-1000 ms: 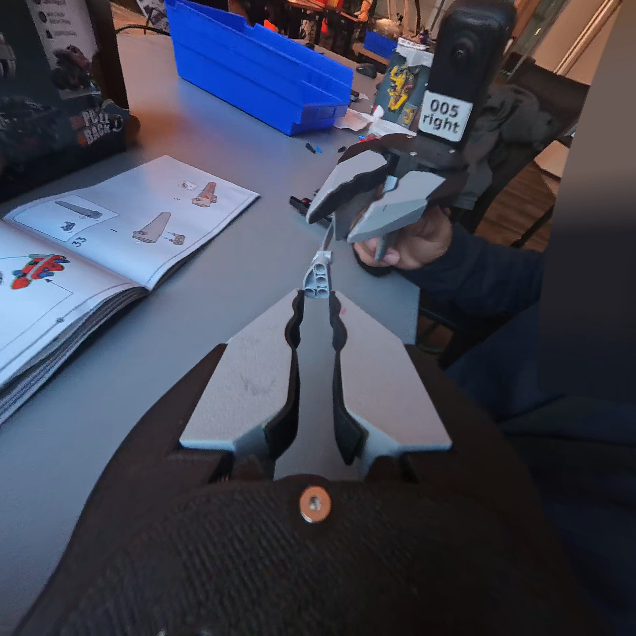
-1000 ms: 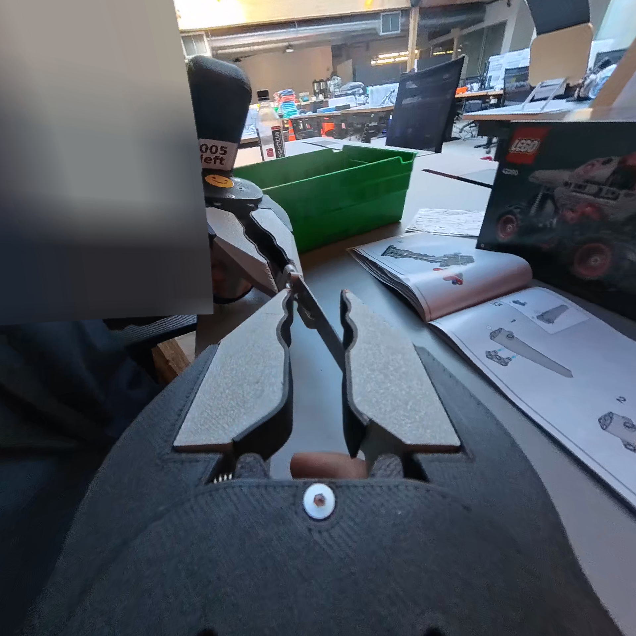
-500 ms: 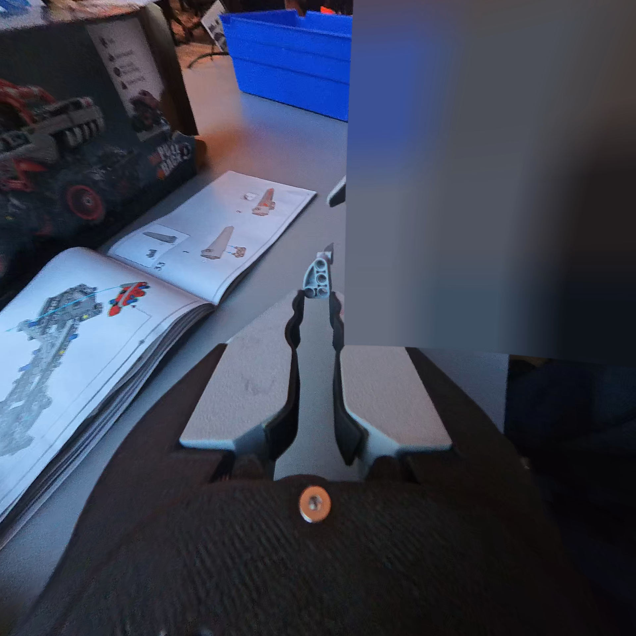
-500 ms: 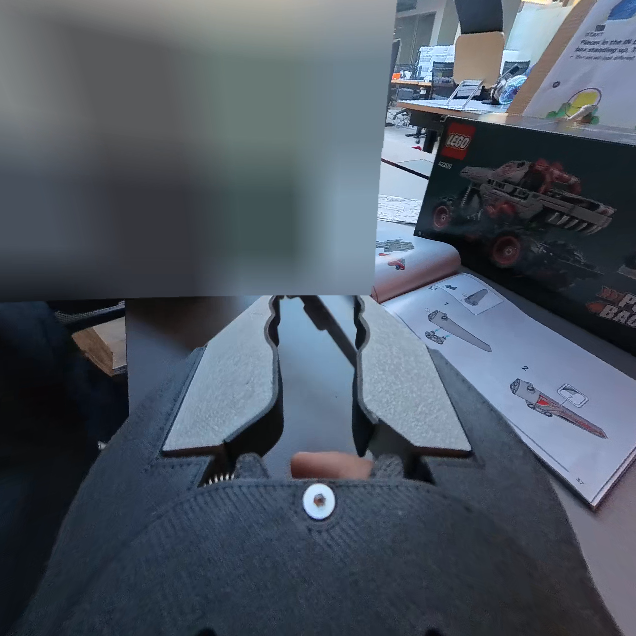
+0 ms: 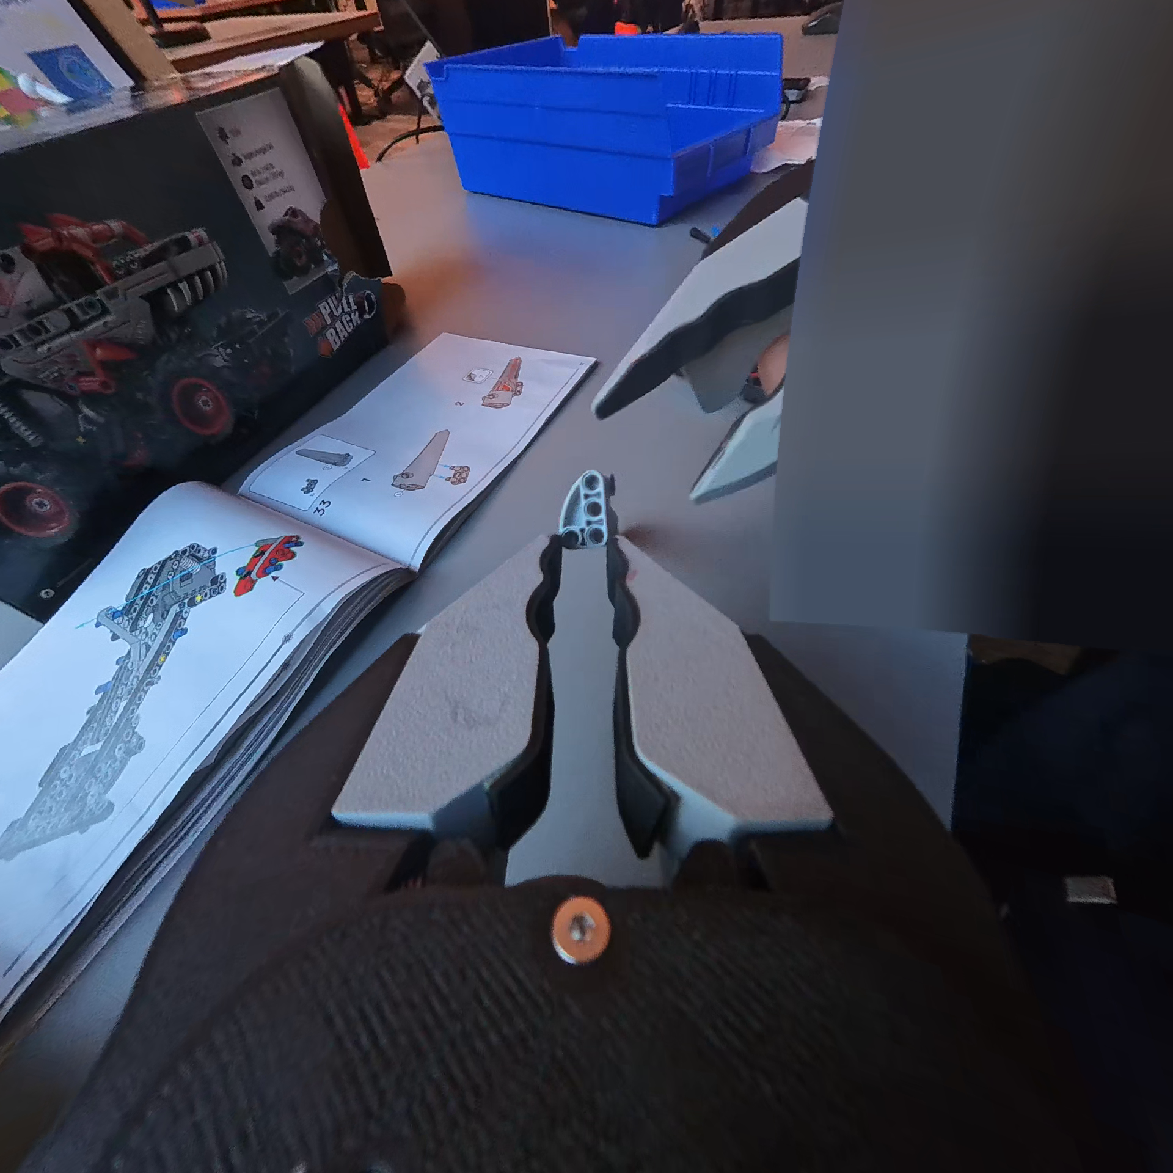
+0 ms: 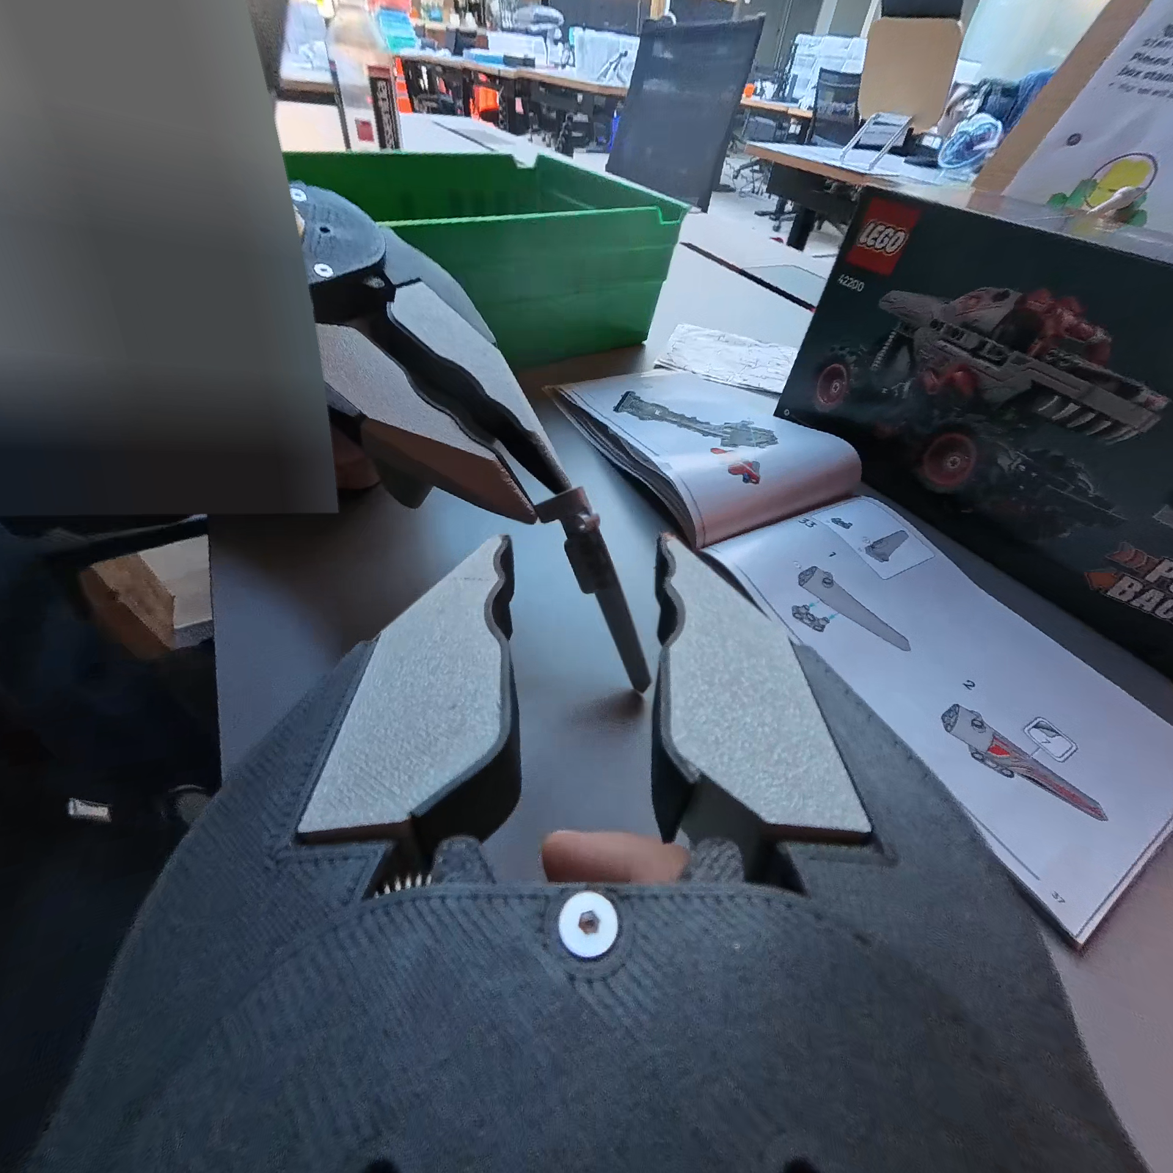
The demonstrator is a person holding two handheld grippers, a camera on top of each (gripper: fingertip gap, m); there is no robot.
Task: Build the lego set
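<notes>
My left gripper [image 5: 584,544] is shut on the wide end of a long grey tapered Lego piece [image 5: 588,508]. In the right wrist view the left gripper [image 6: 539,508] comes in from the left and holds that piece [image 6: 603,596] slanting down, its thin tip on the grey table [image 6: 381,571]. My right gripper [image 6: 584,562] is open and empty. The piece hangs between its fingers and touches neither. The right gripper also shows in the left wrist view [image 5: 646,456], open, just beyond the piece.
An open instruction booklet [image 5: 190,635] [image 6: 920,666] lies on the table. The Lego box [image 5: 127,317] [image 6: 1015,393] stands behind it. A blue bin [image 5: 609,127] is at the far side. A green bin [image 6: 539,266] is behind the left gripper. Only a small space, under 4 cm, lies between the two pairs of fingers.
My right gripper has opened wider and no longer pinches the piece. Both views have swung toward the booklet and box. The left gripper keeps its hold.
</notes>
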